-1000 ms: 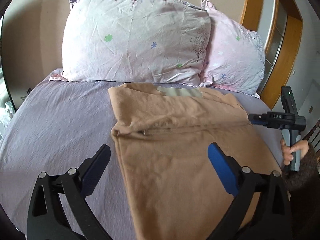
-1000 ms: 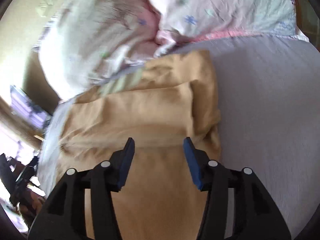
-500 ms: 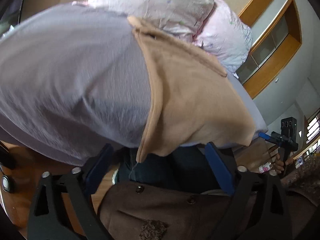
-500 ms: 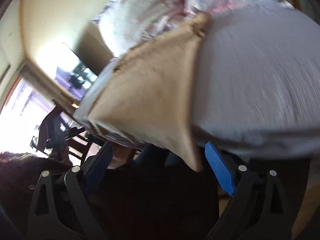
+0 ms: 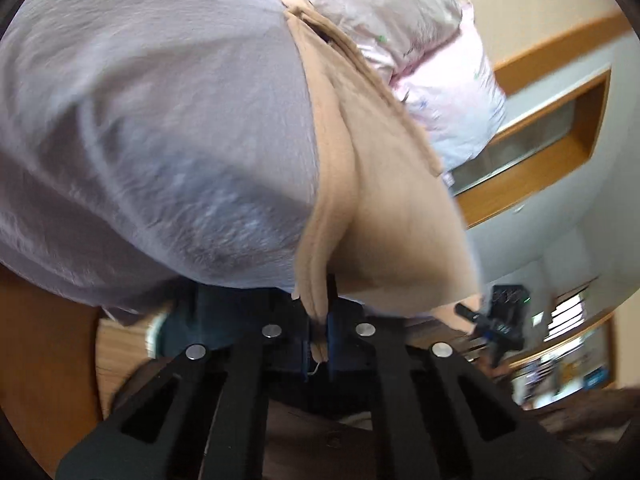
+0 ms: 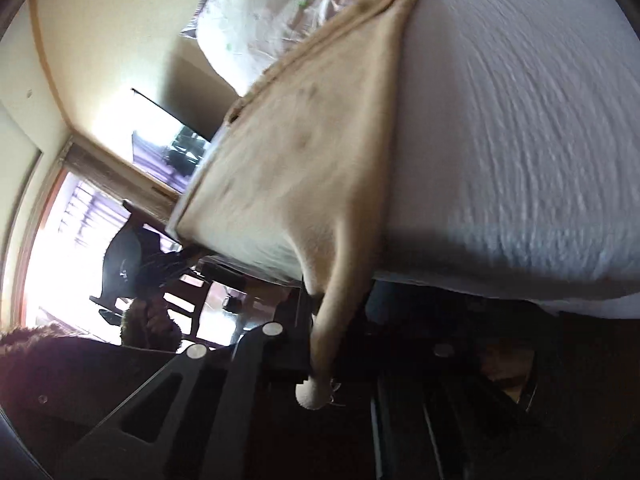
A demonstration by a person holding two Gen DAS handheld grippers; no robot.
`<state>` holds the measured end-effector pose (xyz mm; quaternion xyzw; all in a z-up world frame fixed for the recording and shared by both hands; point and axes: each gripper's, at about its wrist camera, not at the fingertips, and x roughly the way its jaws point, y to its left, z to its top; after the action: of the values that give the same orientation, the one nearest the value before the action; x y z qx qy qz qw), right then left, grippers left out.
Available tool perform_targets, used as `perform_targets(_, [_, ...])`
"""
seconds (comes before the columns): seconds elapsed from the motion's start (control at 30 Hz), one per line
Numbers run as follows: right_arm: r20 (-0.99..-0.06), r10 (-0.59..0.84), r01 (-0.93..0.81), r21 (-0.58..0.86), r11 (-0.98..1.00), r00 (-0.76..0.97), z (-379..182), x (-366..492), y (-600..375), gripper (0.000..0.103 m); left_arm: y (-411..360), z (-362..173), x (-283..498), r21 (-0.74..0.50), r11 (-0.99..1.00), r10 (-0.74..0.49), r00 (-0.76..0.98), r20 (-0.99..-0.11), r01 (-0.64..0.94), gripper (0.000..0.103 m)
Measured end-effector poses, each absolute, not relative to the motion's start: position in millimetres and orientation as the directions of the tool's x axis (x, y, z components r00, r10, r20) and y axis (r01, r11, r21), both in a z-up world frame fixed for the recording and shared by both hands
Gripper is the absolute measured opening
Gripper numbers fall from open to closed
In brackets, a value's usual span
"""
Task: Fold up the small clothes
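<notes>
Left gripper [image 5: 318, 344]: jaws together, clamped on the near corner of the tan garment [image 5: 384, 216], lower centre of frame. Garment runs from there up the frame over the lilac bedsheet [image 5: 160, 120] toward the pillows [image 5: 420, 52] at upper right. Right gripper [image 6: 320, 356]: jaws apparently pinched on the other near corner of the garment [image 6: 304, 168], though the view is dark and blurred.

The garment [image 5: 384, 208] lies on the bed [image 5: 160, 120], its near corners hanging off the near edge, one in the left tongs [image 5: 318, 336], one in the right tongs [image 6: 320, 344]. Pillows [image 5: 432, 60] sit behind it.
</notes>
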<state>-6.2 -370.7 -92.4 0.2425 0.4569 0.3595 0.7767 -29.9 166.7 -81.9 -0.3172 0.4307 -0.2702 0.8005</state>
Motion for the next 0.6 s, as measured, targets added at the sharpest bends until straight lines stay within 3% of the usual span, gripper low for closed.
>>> perform_targets(0.2, [-0.400,0.810,-0.481,0.658,0.580,0.429,-10.9,2.2,-375.2,0.006,178.4,-23.2,-33.7,-0.753,0.599,-0.739,0.549,-0.389,0.273,0.005])
perform_targets(0.33, [-0.331,0.789,-0.501,0.630,0.594,0.519,34.7,59.3,-366.2,0.006,183.2,25.8,27.2,-0.718,0.618,-0.710,0.619,-0.336,0.320,0.005])
perform_targets(0.47, [-0.352,0.697,-0.372,0.651,0.662,0.625,45.6,150.1,-360.7,0.007,182.3,36.3,126.9,-0.731,0.637,-0.657,0.669,-0.348,0.246,0.005])
perform_targets(0.6, [-0.430,0.615,-0.156,0.723,0.673,0.661,12.8,245.2,-364.2,0.006,177.6,15.9,221.2,-0.749,0.650,-0.614,0.669,-0.418,0.128,0.005])
